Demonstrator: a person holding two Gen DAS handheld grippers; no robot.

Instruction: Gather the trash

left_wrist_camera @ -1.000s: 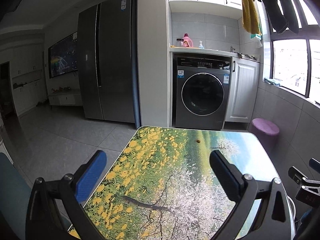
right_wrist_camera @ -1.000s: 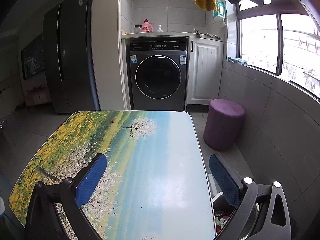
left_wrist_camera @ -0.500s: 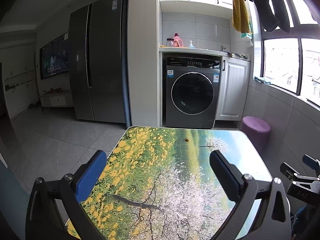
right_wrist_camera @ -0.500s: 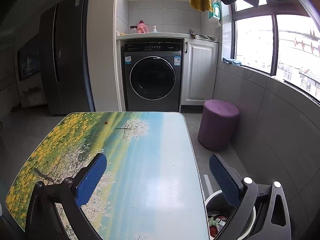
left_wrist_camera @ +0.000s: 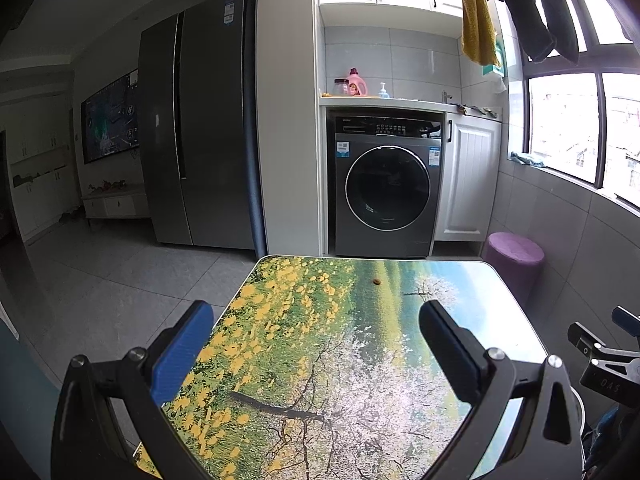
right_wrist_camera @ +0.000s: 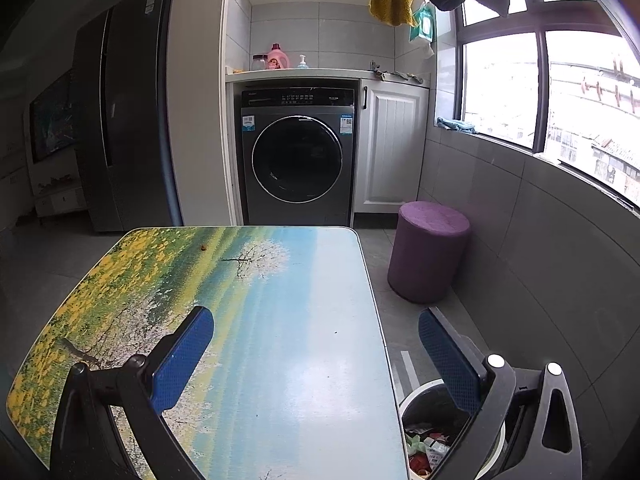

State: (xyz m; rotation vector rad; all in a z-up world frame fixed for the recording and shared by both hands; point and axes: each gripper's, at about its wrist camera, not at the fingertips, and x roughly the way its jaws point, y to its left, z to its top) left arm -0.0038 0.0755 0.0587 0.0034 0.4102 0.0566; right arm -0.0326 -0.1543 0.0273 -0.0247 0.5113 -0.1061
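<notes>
A small brown scrap (left_wrist_camera: 376, 281) lies near the far edge of the table (left_wrist_camera: 304, 360), which has a printed landscape top; it also shows in the right wrist view (right_wrist_camera: 203, 247). My left gripper (left_wrist_camera: 316, 344) is open and empty above the table's near part. My right gripper (right_wrist_camera: 316, 340) is open and empty over the table's right edge (right_wrist_camera: 376, 320). A round trash bin (right_wrist_camera: 424, 436) with wrappers inside stands on the floor under the right gripper's right finger. The right gripper also shows at the right edge of the left wrist view (left_wrist_camera: 600, 356).
A purple stool (right_wrist_camera: 430, 252) stands on the floor right of the table. A washing machine (right_wrist_camera: 298, 164) and white cabinet (right_wrist_camera: 394, 148) are behind the table, a dark fridge (left_wrist_camera: 200, 132) to the left. A tiled wall with windows runs along the right.
Both grippers have drawn back and risen a little, so the table looks farther and more of the bin shows. Both stay open and empty.
</notes>
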